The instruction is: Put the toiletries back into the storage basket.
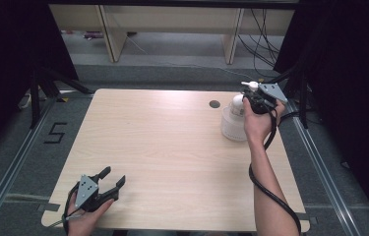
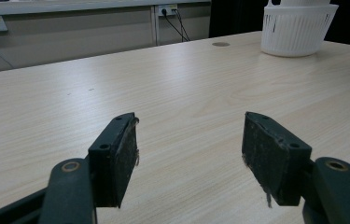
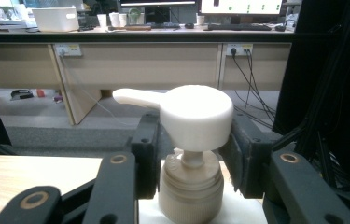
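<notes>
A white pump bottle [image 1: 237, 104] stands in a white slatted basket [image 1: 231, 130] at the table's far right. My right gripper [image 1: 254, 101] is shut on the pump bottle [image 3: 196, 116], its black pads [image 3: 145, 149] pressing each side of the neck just under the pump head, whose spout points left in the right gripper view [image 3: 192, 140]. My left gripper [image 1: 114, 175] rests near the table's front left corner, open, with nothing between its jaws. The left gripper view shows my left gripper [image 2: 189, 140] over bare wood, with the basket [image 2: 298, 32] far off.
The light wooden table [image 1: 172, 147] has a round cable hole [image 1: 214, 103] near its far edge. Desks, cables and wall sockets stand beyond it. Dark curtains and frame legs flank both sides. Floor tape marks a "5" [image 1: 55, 132] at the left.
</notes>
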